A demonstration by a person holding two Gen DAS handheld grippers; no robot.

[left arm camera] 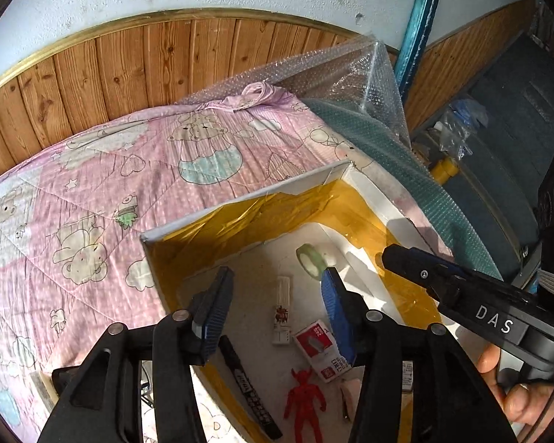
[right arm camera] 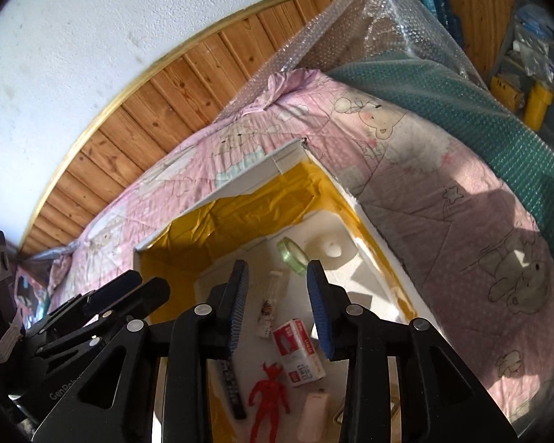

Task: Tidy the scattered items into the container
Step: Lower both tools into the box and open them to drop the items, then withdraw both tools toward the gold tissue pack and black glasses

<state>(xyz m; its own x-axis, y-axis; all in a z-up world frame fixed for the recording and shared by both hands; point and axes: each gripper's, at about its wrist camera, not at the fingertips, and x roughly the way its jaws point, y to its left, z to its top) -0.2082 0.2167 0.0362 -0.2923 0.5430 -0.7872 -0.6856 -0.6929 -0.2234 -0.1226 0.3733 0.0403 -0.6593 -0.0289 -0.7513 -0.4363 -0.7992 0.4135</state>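
Both grippers hang over an open white box [left arm camera: 240, 208] with yellow tape lining its inner walls; the box sits on a bed with a pink bear-print quilt [left arm camera: 92, 184]. The left gripper [left arm camera: 273, 302] has its fingers wide apart and holds nothing; the right gripper [right arm camera: 277, 306] is also spread open and empty. In the left wrist view the right gripper enters at 3 o'clock, with a hand [left arm camera: 517, 387] on its handle. Inside the box lie a roll of green tape [left arm camera: 311, 260] toward 12 o'clock, a narrow white packet [left arm camera: 282, 308] in the middle, a red-and-white staples box [left arm camera: 323, 349] beside it, a black marker [left arm camera: 249, 387] at 7 o'clock, and a red toy figure [left arm camera: 304, 402] at 6 o'clock.
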